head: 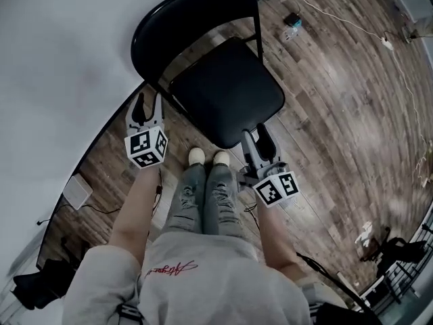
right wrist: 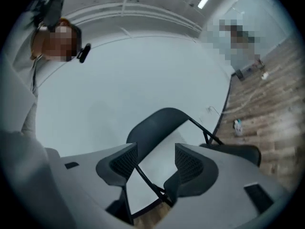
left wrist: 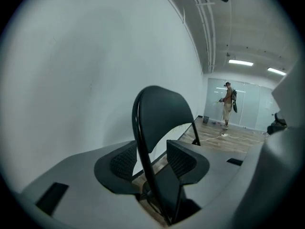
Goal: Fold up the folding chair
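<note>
Reaching in for the first grasp: the folding chair (head: 216, 80) stands fully open on the wood floor (head: 325, 114) by the white wall, nothing folded yet. Left claw (head: 149, 105), jaws apart, sits at the chair's 8 o'clock with the black frame tube (left wrist: 143, 161) showing in its gap, unclamped; right claw (head: 258, 138), also apart and empty, at 5 o'clock. Next, likely: clamp the frame, tip the seat (head: 233, 100) up toward the backrest (head: 193, 19).

**A:** Cool, flat indoor light; ceiling strip lights (left wrist: 240, 62) glow at the left gripper view's right, and the folding chair (head: 226, 93) reads as near-featureless black.

**B:** Fisheye bends the floorboards (head: 338, 114); gripper views vignette black, foregrounds soft.
</note>
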{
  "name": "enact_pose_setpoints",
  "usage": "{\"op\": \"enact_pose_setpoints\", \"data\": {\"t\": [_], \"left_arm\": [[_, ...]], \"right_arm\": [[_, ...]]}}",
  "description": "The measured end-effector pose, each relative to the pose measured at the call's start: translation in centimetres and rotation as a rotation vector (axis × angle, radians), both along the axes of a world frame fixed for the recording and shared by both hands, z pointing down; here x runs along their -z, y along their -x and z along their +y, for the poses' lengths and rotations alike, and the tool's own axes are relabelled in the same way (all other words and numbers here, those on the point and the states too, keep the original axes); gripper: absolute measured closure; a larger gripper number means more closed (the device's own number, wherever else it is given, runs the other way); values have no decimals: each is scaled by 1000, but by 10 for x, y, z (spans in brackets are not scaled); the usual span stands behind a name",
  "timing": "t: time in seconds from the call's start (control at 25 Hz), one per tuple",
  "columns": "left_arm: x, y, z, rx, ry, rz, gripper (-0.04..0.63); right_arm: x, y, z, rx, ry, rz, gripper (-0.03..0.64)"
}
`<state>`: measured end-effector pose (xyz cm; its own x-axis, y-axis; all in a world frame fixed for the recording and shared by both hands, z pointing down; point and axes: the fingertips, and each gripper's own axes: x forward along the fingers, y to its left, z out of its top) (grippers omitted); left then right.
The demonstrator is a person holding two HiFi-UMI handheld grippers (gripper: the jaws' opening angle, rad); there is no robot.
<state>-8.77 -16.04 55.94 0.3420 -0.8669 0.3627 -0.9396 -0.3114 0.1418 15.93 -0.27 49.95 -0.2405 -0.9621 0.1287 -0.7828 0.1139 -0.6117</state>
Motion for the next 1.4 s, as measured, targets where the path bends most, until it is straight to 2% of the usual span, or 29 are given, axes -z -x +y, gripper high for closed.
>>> {"op": "enact_pose_setpoints", "data": {"t": [0.12,0.28,0.4,0.56,0.72,0.84,0.92,1.0,1.12,1.24,1.32,1.36,1.4], "left_arm": [[-42,1,-20,69,45,9,405],[-75,2,-38,59,48,-18,405],[-79,-2,-51,50,16,-21,397],[-78,-6,-65,51,-33,-15,397],[-82,-17,-71,19,-46,-30,397],[-81,-19,-71,-5,-58,-43,397],[-75,-19,-75,-15,-83,-44,397],[-68,-22,-80,-30,-112,-42,397],[-66,-27,-87,-58,-128,-44,397],[-67,-29,-89,-89,-122,-50,399],[-68,-35,-88,-139,-132,-54,399],[-69,-39,-88,-169,-136,-49,418],[-69,-42,-88,-191,-136,-31,476]], "right_arm": [[-84,-25,13,-91,137,-225,385],[-186,-40,43,-185,324,-353,380],[-229,-47,51,-171,377,-389,380],[-270,-58,53,-143,392,-456,379],[-295,-76,54,-126,400,-451,377],[-319,-77,60,-124,481,-465,369],[-333,-72,61,-84,526,-478,355],[-338,-71,57,-17,501,-528,343],[-340,-65,55,72,398,-722,336],[-331,-62,39,81,199,-900,338],[-323,-63,16,66,81,-915,339],[-321,-58,6,71,64,-885,341],[-321,-52,-2,76,71,-851,347]]}}
